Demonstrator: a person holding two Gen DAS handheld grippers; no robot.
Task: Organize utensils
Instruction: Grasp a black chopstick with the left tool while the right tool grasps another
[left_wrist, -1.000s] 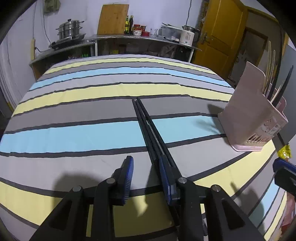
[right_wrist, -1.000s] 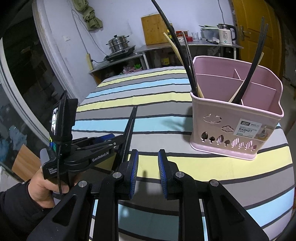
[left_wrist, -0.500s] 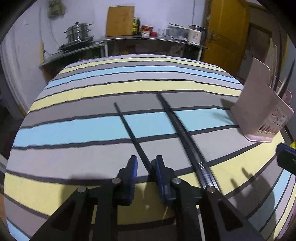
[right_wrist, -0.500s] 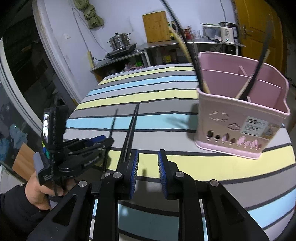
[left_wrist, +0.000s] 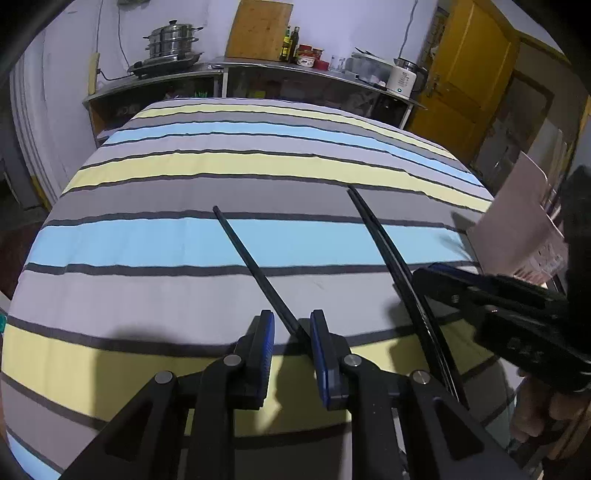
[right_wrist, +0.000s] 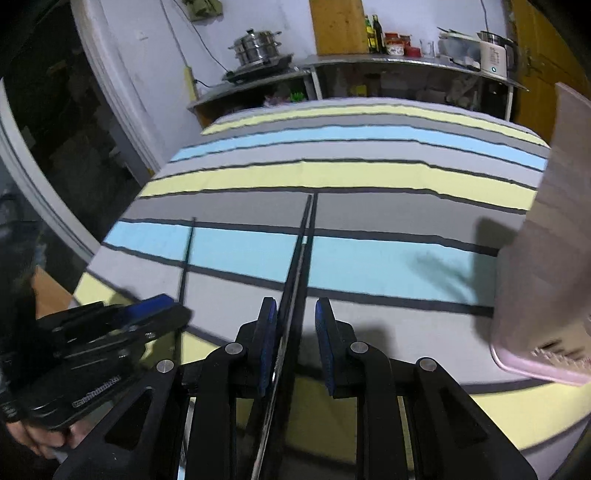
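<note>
One black chopstick (left_wrist: 251, 262) lies slanted on the striped tablecloth (left_wrist: 184, 240). Its near end sits between the pads of my left gripper (left_wrist: 291, 325), against the right pad; the jaws stand apart and do not pinch it. A pair of black chopsticks (right_wrist: 301, 258) lies to its right and runs between the open jaws of my right gripper (right_wrist: 295, 314), close to the left pad. The left view shows the same pair (left_wrist: 384, 243) and the right gripper (left_wrist: 424, 275) over it. The pink utensil basket (right_wrist: 535, 277) stands at the right, cut off by the frame.
The table's left edge (right_wrist: 110, 229) drops off toward a dark doorway. Behind the table a counter (left_wrist: 295, 70) carries a steamer pot (left_wrist: 171, 40), a wooden board, bottles and a kettle. A yellow door (left_wrist: 469, 74) is at the back right. A hand (left_wrist: 532, 417) holds the right gripper.
My left gripper narrowed its jaws and slid left, and one chopstick split off from the others with it. My right gripper came down and forward over the remaining pair; the basket slid to its view's edge.
</note>
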